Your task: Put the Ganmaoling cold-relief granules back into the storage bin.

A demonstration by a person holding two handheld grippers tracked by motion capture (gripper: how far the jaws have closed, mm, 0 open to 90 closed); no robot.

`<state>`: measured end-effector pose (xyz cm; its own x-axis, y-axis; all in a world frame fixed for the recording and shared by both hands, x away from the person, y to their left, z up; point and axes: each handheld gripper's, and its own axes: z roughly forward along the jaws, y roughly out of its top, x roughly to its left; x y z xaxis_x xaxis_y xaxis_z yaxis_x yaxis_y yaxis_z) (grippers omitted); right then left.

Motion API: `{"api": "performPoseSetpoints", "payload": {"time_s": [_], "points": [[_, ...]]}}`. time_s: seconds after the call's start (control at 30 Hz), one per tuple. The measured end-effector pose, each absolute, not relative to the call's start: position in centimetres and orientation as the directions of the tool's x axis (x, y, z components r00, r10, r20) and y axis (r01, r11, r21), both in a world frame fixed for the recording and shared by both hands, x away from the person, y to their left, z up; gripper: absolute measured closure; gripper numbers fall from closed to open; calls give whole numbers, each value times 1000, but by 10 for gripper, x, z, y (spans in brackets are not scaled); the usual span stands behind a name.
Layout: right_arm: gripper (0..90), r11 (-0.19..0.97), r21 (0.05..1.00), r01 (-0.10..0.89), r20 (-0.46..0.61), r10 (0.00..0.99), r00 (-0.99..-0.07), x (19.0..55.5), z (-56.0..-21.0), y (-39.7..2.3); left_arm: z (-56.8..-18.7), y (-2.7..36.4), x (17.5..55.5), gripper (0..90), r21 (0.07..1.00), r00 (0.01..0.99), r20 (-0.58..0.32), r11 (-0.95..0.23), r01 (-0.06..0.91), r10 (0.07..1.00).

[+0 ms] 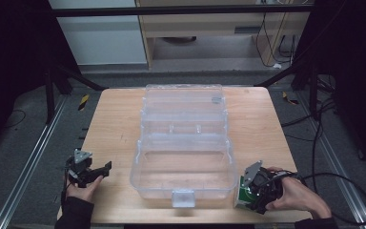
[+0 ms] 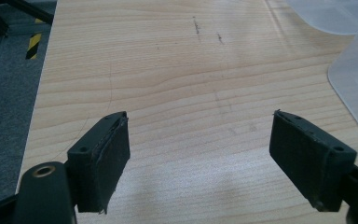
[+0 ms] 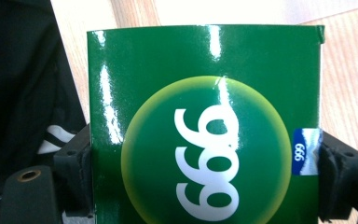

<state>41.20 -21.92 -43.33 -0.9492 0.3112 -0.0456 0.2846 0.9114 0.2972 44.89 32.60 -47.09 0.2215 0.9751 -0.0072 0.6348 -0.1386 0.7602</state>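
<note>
Wood-grain table (image 1: 109,124), dark rig frame around it, grey floor and cabinets behind. Clear plastic organizer box (image 1: 183,162) sits mid-table with its lid folded back toward the far edge, so the main tub faces you, open from above; its front latch tab points at you.

Your right gripper (image 1: 259,188) is at the near right corner, just beside the tub's right end. It's clamped on the green carton (image 3: 205,126), one jaw on each narrow side, glossy face with the white "999" toward the camera. Holding across the narrow sides makes sense: flat parallel faces for the pads and the bulk of the box sticking out ahead, free to go down into a compartment. In the high view the green carton (image 1: 241,194) is low, at or just over the table surface; can't tell if it's touching.

Your left gripper (image 1: 89,172) is parked at the near left, well apart from the organizer, jaws spread wide with nothing between them, just bare wood under them in its own view. Its pads (image 2: 107,158) point across the table toward the tub's corner. Probably staged there to steady the tub if it slides.

My read: carton is headed into the open tub. Watch the front wall on the way over; the plastic is clear and easy to clip.
</note>
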Motion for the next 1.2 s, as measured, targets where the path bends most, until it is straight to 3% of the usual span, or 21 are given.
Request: {"api": "performPoseSetpoints", "payload": {"time_s": [0.7, 1.2], "points": [[160, 865, 389, 317, -101, 382, -919, 402, -375, -241, -471, 326, 449, 195, 758, 221, -9, -137, 638, 975], [160, 867, 434, 245, -178, 349, -920, 410, -322, -216, -471, 326, 450, 194, 757, 221, -11, -136, 640, 975]]}}
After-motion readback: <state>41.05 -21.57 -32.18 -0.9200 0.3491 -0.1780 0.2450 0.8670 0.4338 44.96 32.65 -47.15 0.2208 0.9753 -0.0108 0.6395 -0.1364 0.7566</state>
